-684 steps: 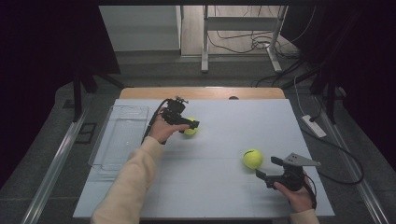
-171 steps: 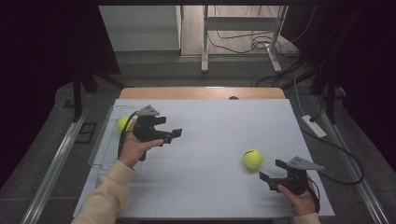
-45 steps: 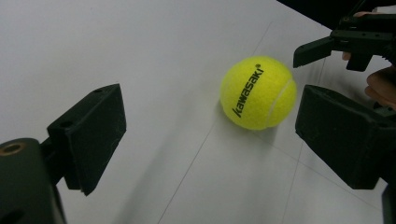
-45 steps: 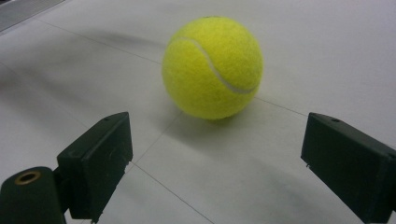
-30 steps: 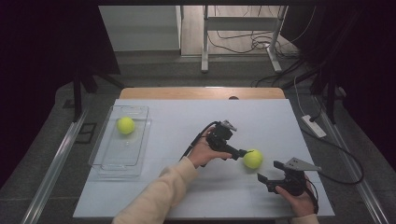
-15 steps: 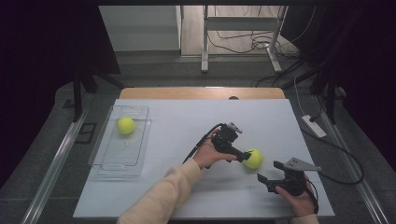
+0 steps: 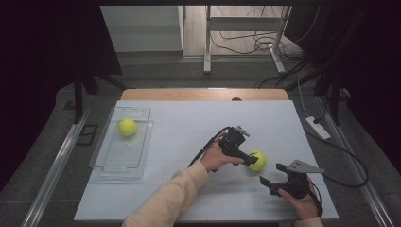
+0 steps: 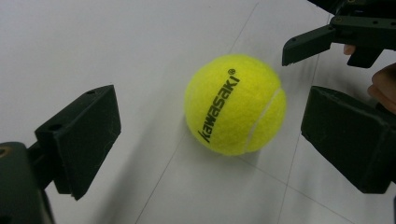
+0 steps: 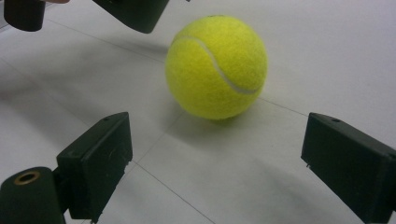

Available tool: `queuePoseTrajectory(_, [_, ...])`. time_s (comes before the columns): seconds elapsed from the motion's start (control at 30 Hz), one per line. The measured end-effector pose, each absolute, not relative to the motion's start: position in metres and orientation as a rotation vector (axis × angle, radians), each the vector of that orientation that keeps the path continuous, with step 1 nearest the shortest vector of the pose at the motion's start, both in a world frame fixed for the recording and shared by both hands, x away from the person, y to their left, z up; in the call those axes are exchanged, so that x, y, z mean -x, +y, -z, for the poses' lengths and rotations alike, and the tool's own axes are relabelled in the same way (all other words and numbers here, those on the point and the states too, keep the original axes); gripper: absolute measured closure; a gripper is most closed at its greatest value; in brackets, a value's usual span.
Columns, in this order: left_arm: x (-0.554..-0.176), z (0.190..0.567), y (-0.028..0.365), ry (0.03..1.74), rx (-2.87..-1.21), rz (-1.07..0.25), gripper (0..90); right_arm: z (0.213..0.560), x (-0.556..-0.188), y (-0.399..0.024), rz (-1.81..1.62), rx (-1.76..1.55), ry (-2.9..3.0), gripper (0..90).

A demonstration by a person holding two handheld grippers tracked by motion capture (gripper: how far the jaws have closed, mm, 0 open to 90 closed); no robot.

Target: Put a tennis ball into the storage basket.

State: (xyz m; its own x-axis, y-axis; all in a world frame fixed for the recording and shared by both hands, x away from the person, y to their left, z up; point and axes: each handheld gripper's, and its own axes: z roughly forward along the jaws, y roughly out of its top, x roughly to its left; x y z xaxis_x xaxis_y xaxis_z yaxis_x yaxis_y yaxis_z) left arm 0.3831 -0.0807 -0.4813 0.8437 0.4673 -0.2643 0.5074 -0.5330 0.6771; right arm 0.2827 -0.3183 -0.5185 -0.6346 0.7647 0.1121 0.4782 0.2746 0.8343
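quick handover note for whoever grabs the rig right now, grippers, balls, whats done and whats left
Left gripper: open, jaws just been opening, either side of the second tennis ball on the table, not gripping it.
Right gripper: open, holds nothing, resting near that ball.
Done: first tennis ball lies in the clear tray.
Left: probably close on the second ball and carry it to the tray.

table: white top (image 7: pixel 189 118), wooden far edge (image 7: pixel 203 94) | floor: grey, cables at upper right (image 7: pixel 246 45) | upper centre: metal stand legs (image 7: pixel 207 42) | sides: dark | right: power strip (image 7: pixel 318 127)
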Motion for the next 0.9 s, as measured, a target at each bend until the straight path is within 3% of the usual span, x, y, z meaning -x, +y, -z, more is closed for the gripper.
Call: queuePoseTrajectory(0.9, [-0.387,0.492,-0.114,0.704,-2.269,0.092,5.4,0.518,-0.282,-0.318,-1.297,-1.136,2.237,8.5])
